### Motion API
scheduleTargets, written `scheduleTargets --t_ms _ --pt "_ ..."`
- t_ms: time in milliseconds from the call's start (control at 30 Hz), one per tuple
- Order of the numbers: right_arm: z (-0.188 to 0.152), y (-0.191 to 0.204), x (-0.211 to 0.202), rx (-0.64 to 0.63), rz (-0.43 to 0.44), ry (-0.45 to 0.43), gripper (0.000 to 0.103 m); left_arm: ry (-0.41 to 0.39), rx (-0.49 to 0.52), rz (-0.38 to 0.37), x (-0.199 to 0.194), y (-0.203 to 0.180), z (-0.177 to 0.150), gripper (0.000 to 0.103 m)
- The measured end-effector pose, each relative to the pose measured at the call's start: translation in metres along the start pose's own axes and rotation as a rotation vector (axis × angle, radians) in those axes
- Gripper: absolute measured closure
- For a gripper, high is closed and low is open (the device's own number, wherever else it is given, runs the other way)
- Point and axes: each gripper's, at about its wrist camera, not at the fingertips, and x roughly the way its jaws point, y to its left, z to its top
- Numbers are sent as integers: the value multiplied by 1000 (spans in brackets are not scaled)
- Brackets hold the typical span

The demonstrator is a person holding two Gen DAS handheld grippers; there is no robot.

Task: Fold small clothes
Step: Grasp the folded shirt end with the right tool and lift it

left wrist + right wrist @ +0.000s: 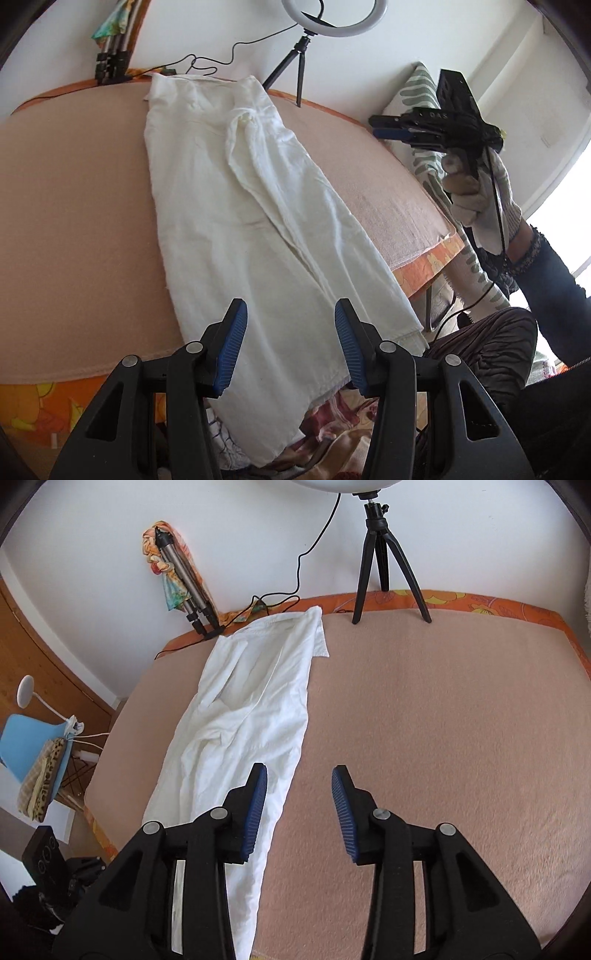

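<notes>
Only the right wrist view shows a blue stool with folded cloths at far left. The white garment lies lengthwise, folded into a long strip, on the peach blanket, its near end hanging over the edge. The left gripper hovers released above that end. The right gripper is spread open above the blanket, beside the garment's right edge. Only the left wrist view shows the gloved right hand at right.
</notes>
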Motion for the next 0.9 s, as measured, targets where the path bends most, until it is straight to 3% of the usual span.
scheduleTargets --t_ms 233,400,600,900 --pt "-91 26 -8 9 108 118 64 40 -124 21 -14 21 -33 55" --pt "-138 35 -8 37 173 210 64 93 -193 -11 -5 30 -52 55" --pt "-170 36 -2 68 206 284 64 132 -293 -74 5 41 -63 55" --pt "-189 20 36 182 276 402 64 168 -332 -146 19 39 -62 58"
